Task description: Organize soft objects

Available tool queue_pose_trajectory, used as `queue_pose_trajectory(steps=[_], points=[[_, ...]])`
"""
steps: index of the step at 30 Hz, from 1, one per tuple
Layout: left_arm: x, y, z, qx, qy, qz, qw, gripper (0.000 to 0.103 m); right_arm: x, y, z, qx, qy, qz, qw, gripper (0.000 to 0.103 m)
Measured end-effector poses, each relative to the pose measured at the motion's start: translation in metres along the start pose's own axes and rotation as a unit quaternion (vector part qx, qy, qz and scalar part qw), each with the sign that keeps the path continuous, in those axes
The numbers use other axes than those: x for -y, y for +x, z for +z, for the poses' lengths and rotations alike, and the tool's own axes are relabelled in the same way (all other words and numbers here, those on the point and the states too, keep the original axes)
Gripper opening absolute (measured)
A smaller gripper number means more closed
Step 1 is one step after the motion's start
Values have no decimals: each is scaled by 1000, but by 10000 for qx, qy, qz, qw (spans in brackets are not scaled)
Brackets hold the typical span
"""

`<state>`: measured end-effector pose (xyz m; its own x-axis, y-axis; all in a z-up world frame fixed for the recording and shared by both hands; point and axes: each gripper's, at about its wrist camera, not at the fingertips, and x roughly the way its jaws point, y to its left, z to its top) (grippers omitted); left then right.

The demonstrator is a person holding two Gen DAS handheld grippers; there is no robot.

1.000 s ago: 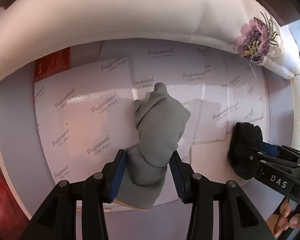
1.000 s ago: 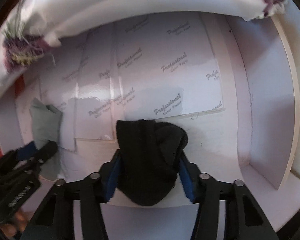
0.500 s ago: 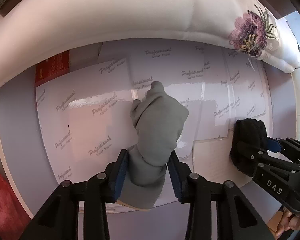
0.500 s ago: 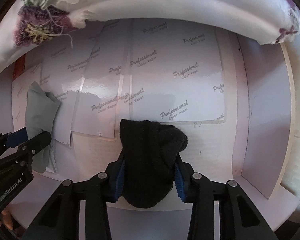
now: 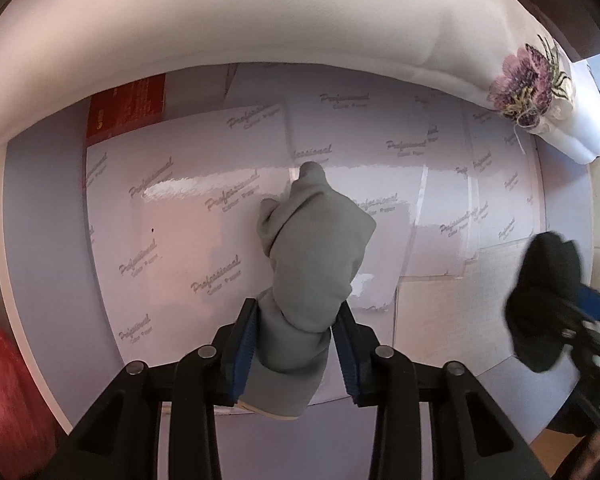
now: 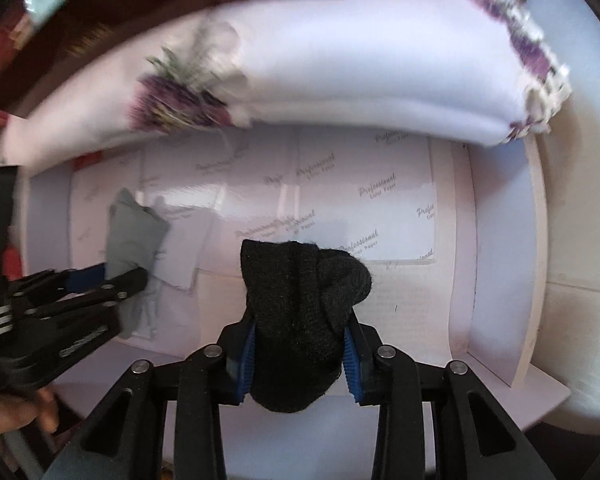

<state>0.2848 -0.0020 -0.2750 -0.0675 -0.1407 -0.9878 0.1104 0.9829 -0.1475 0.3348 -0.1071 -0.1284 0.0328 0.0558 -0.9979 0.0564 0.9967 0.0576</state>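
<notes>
Each hand-held gripper, closing and pointing down, pinches a bundle to carry it: the left hand-held gripper (image 5: 296, 354) squeezes the grey rolled cloth (image 5: 312, 256) mid-bench (image 5: 44, 216), the right hand-held gripper (image 6: 298, 358) the black knitted bundle (image 6: 300, 312) near the bench's right edge, over glossy sheets (image 5: 188, 216) printed "Professional Color Paper".

Left claw (image 5: 296, 354), closing on grey sock (image 5: 308, 264); printed paper sheets (image 5: 188, 220) beneath; black sock (image 5: 544, 300) at right.

Soft daylight, bright enough. A glare band streaks the glossy paper sheets (image 5: 204, 184) beyond the left tongs (image 5: 296, 344). The right wrist view is motion-blurred, and fisheye bending with dark corners rims both.
</notes>
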Motion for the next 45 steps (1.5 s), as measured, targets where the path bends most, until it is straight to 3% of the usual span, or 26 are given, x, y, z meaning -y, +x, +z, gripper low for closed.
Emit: queue_pose_trajectory(steps=[8,14,21,24,29,35,39,45], points=[[-2,3,3,-15,-10,-4,10000,37,-7,-67,5,813,-174,479,9954,36],[-3,2,3,-13,0,13,10000,37,-16,-126,16,1511,-304,909,9838,36],[-1,2,3,-14,7,28,10000,37,-49,-180,68,2157,-564,1153,9680,36],[-1,3,3,-16,1,31,10000,37,-64,-176,94,2220,-583,1147,9665,37],[-1,4,3,-16,-13,22,10000,37,-80,-145,138,1973,-470,1137,9726,37],[-1,4,3,-23,-19,21,10000,37,-79,-100,155,1453,-391,808,9853,37],[0,4,3,-24,4,52,10000,37,-73,-90,158,1465,-301,781,9857,36],[0,4,3,-22,-4,41,10000,37,-82,-85,159,1591,-540,392,9850,36]])
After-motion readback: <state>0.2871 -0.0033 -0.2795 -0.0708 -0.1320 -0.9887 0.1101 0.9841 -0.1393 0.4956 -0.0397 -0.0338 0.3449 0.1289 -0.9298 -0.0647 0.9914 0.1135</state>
